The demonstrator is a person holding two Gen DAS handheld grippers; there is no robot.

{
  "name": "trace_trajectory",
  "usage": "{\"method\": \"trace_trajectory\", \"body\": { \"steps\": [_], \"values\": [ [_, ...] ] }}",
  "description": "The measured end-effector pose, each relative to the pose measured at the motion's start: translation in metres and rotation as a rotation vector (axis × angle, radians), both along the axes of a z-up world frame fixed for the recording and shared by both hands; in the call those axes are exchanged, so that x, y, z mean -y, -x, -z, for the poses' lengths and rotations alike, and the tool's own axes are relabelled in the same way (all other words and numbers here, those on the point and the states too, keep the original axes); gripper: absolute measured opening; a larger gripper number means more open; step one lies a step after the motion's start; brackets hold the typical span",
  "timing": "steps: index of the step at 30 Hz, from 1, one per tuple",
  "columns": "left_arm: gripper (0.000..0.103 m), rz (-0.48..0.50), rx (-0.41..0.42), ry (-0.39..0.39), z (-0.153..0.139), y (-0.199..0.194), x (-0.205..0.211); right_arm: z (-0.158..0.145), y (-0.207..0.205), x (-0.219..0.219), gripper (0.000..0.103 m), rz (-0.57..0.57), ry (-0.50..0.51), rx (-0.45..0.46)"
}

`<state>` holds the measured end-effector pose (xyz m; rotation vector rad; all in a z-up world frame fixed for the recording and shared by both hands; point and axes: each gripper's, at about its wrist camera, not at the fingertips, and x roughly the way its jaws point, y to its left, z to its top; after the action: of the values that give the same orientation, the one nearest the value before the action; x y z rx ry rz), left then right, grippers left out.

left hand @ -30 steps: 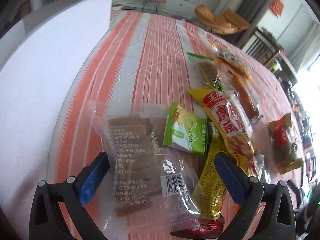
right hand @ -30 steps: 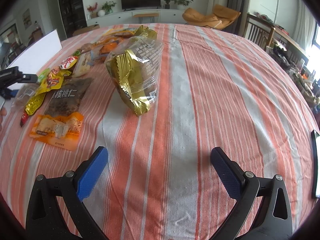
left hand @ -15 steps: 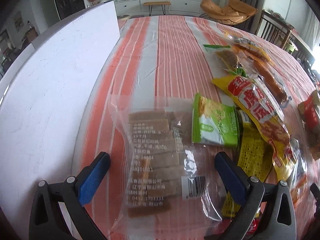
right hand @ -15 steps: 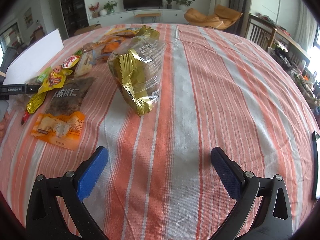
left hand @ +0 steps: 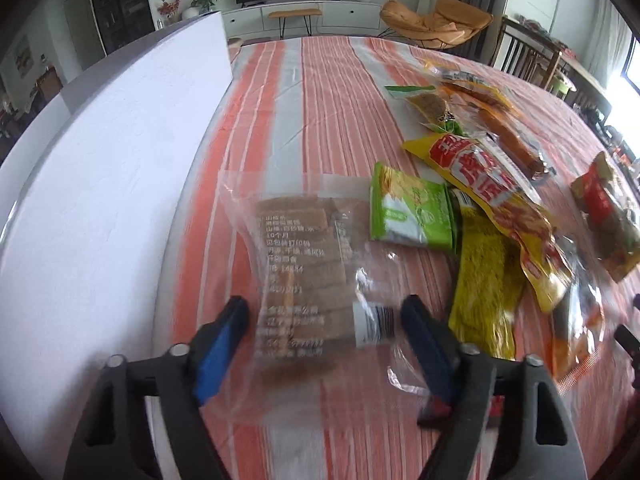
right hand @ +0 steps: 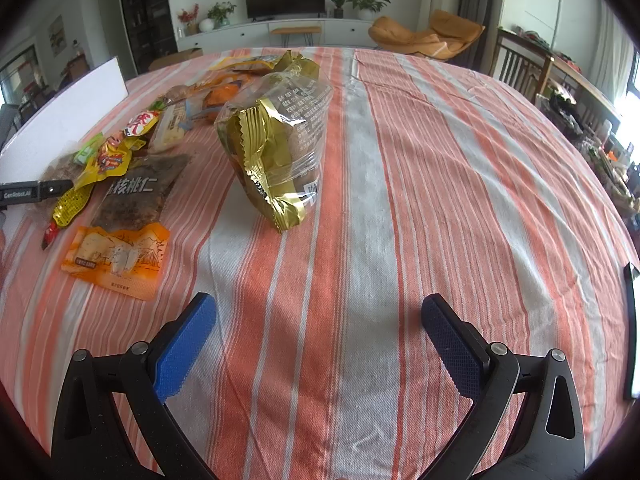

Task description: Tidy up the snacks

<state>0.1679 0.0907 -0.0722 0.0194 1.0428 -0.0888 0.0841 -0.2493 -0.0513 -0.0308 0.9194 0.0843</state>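
Note:
A clear bag of brown slabs (left hand: 304, 264) lies flat on the striped cloth (left hand: 332, 92). My left gripper (left hand: 324, 320) hangs low over its near end, jaws closing, with the bag between them; no firm pinch shows. Beside the bag lie a green packet (left hand: 412, 216), a yellow mesh-print packet (left hand: 484, 284) and a yellow-red packet (left hand: 492, 196). My right gripper (right hand: 318, 320) stands open over bare cloth, well short of a gold-and-clear bag (right hand: 276, 148). The left gripper's side (right hand: 36, 191) shows at the far left of the right wrist view.
A white board (left hand: 100, 160) rises along the left of the table. More snacks lie further off: sausage packs (left hand: 480, 104), a red packet (left hand: 608, 216), an orange packet (right hand: 116, 260) and a dark walnut packet (right hand: 136, 196). A dark flat device (right hand: 632, 328) sits at the right edge.
The left gripper's jaws have narrowed around the clear bag after standing wide. Its view has swung, with the bag more central and the picture blurred. The right gripper has not moved.

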Motion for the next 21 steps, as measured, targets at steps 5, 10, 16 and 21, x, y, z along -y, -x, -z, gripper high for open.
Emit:
{"method": "trace_trajectory", "body": {
  "steps": [5, 10, 16, 21],
  "values": [
    [0.060, 0.003, -0.020, 0.055, -0.004, 0.032, -0.008, 0.000, 0.000, 0.000, 0.103, 0.000, 0.000, 0.000],
    [0.071, 0.029, -0.009, 0.040, -0.003, 0.062, -0.004, 0.000, 0.000, 0.000, 0.103, 0.000, 0.000, 0.000],
    [0.103, 0.028, -0.015, -0.024, 0.008, 0.069, 0.004, 0.000, 0.000, 0.000, 0.103, -0.001, 0.000, 0.000],
    [0.103, 0.022, -0.019, -0.023, 0.008, 0.069, 0.004, 0.000, 0.000, 0.000, 0.103, -0.001, -0.001, 0.000]
  ]
}}
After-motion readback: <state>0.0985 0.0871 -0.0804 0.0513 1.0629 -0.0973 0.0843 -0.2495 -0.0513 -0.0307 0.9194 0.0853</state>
